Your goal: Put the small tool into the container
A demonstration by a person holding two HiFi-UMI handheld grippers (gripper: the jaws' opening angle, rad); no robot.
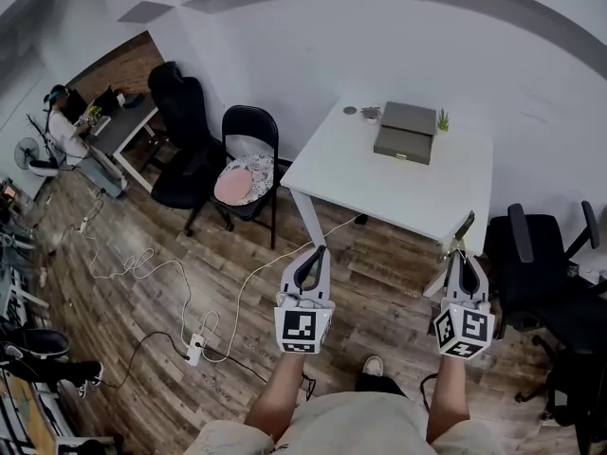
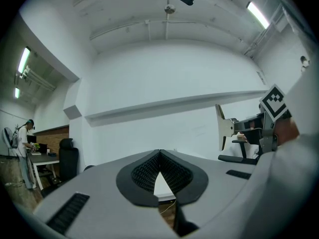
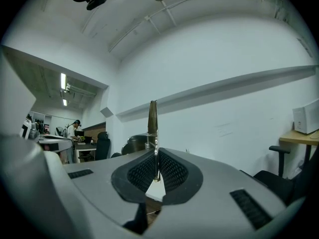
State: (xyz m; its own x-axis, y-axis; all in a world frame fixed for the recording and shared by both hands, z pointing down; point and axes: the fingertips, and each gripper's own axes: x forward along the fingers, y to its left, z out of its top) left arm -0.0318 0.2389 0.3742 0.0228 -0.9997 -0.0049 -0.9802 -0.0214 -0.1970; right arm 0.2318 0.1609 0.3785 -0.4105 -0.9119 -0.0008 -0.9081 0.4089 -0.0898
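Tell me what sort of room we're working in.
Probably an office or lab workspace: a white table, a black office chair, and a power strip with cables on the wood-look floor.

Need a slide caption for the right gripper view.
Right gripper shut on the small tool, its thin tip sticking out past the jaws, white wall behind.
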